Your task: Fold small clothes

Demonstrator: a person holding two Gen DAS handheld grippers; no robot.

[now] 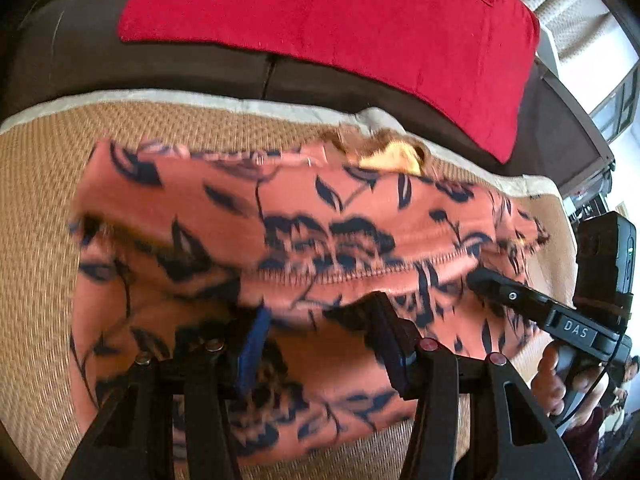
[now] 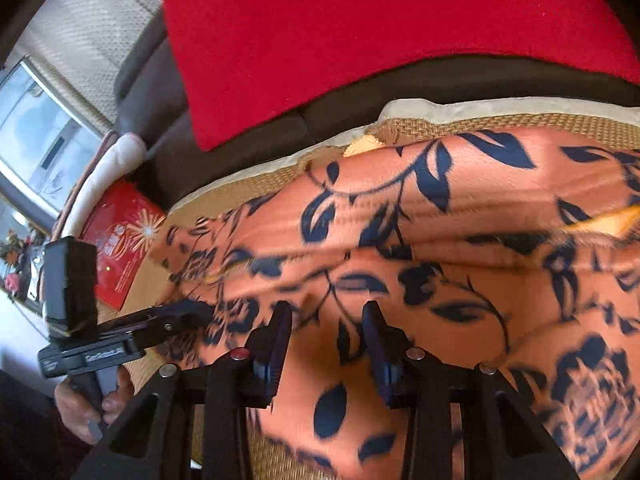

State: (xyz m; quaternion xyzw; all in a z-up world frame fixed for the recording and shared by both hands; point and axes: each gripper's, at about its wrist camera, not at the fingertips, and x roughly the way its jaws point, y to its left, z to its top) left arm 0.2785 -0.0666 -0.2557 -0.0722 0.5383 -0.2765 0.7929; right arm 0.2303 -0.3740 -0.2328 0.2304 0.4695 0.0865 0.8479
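Observation:
An orange garment with a dark blue flower print (image 1: 280, 248) lies partly folded on a woven mat (image 1: 36, 240); it also fills the right wrist view (image 2: 460, 272). My left gripper (image 1: 316, 320) is open just over its near part, fingers apart with cloth between and under them. My right gripper (image 2: 326, 320) is open over the cloth too. Each view shows the other gripper at the garment's edge: the right one (image 1: 480, 276), the left one (image 2: 200, 310). Motion blur hides the cloth's finer folds.
A red cushion (image 1: 340, 28) lies on a dark sofa (image 1: 80, 48) behind the mat. A red box (image 2: 120, 240) lies left of the mat in the right wrist view. A window (image 2: 40, 132) is far left. A yellow patch (image 1: 392, 158) shows at the garment's far edge.

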